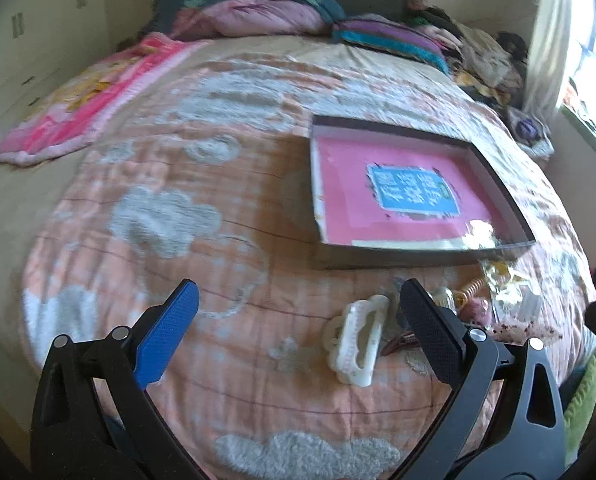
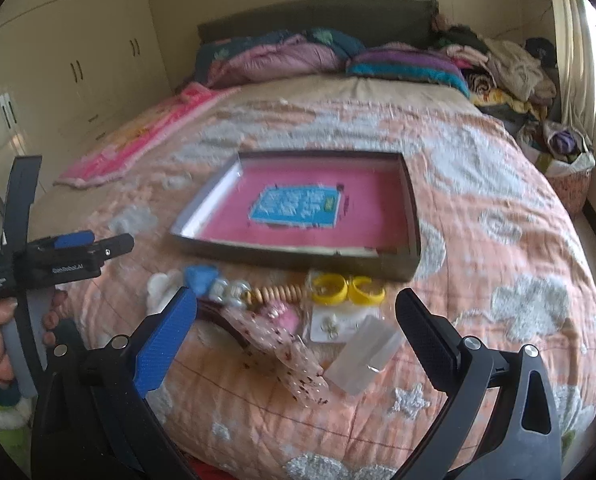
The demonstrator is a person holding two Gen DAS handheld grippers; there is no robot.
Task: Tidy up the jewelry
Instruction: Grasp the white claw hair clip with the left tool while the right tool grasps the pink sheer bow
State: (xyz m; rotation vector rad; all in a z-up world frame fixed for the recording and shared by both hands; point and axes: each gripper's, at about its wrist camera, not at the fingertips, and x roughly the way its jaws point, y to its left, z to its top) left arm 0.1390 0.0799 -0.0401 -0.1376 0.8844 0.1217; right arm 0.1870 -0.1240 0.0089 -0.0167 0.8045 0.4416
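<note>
A shallow dark box (image 2: 410, 216) with a pink floor and a blue label lies open on the bed; it also shows in the left wrist view (image 1: 506, 184). In front of it lies a heap of jewelry: two yellow bangles (image 2: 348, 290), a wooden spiral piece (image 2: 276, 294), silver beads (image 2: 228, 290), a blue clip (image 2: 200, 276), a pink piece (image 2: 282, 316), a speckled strip (image 2: 294, 364) and a clear packet (image 2: 364, 356). A white hair claw (image 1: 356, 338) lies between my left fingers. My left gripper (image 1: 298, 312) is open above it. My right gripper (image 2: 298, 320) is open over the heap.
The orange quilt with grey clouds (image 2: 518, 280) covers the bed. Folded blankets and pillows (image 2: 298, 56) are piled at the headboard, clothes (image 2: 510, 68) at the far right. A pink blanket (image 1: 82, 108) lies at the left. Cupboards (image 2: 58, 60) stand along the left wall.
</note>
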